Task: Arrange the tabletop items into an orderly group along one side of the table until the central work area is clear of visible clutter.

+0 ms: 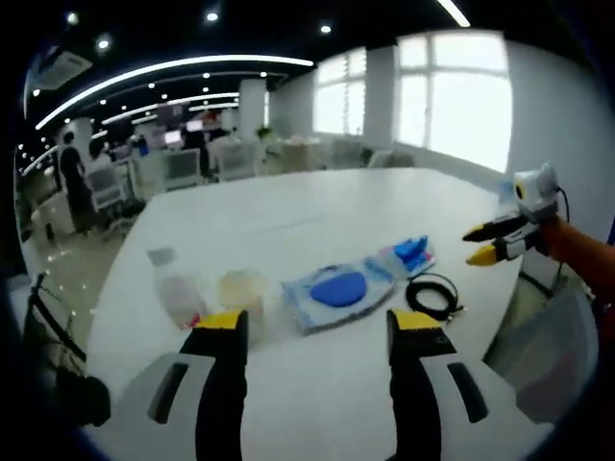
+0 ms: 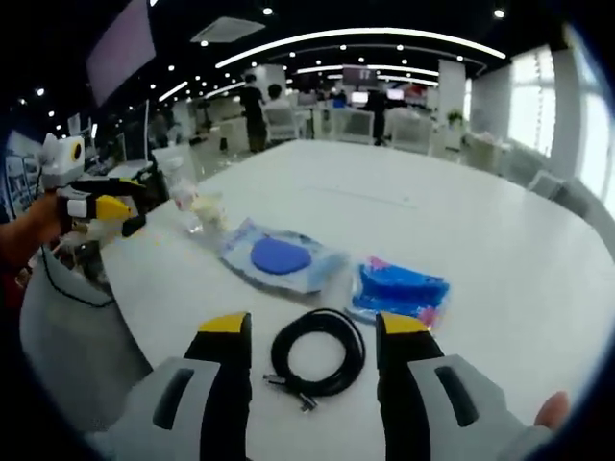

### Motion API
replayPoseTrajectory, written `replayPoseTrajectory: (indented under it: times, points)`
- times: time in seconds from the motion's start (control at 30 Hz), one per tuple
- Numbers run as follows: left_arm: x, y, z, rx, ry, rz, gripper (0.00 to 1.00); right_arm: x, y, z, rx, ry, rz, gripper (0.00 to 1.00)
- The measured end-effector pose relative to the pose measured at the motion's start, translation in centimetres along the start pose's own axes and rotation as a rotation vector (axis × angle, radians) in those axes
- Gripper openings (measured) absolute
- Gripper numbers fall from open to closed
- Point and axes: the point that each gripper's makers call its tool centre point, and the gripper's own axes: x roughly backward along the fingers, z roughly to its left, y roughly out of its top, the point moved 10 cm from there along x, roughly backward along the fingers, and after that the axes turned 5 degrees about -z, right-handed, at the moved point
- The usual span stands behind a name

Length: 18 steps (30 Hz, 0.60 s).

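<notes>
**Both grippers open and empty over a row of clutter on the white table**

Yellow-tipped grey jaws of the left gripper (image 1: 322, 331) rise from the bottom of the left gripper view, set wide apart with nothing between them, hovering above the near edge of the large white table (image 1: 317, 216). Just beyond them lies a row of things along that edge. At one end stands a clear plastic bottle (image 1: 176, 288) with a grey cap, and touching or just beside it sits a small clear pouch with pale yellowish contents (image 1: 242, 291). Next comes a flat clear plastic packet holding a blue round pad (image 1: 338, 288), then a smaller bright blue packet with pink edging (image 1: 413, 254), and beside that a coiled black cable (image 1: 432, 294).

In the right gripper view the right gripper (image 2: 312, 331) is likewise spread wide and holds nothing; the coiled black cable (image 2: 317, 357) lies on the table directly between and just ahead of its jaws, not gripped. Beyond it lie the bright blue packet (image 2: 402, 288) and the packet with the blue round pad (image 2: 281, 256), and farther along the edge the bottle (image 2: 181, 197) and the pale pouch (image 2: 209, 211). The middle and far side of the table (image 2: 432, 202) are bare white surface.

Each gripper shows at the side of the other's view, held off the table's edge by a hand in an orange sleeve. Behind are office desks, chairs, bright windows and people standing in the distance.
</notes>
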Motion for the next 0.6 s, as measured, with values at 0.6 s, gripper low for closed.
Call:
replayPoseTrajectory:
  times: [0.6]
  points:
    - [4.3, -2.8, 3.6, 0.059, -0.014, -0.124, 0.71, 0.6, 0.1, 4.1, 0.037, -0.013, -0.079, 0.75]
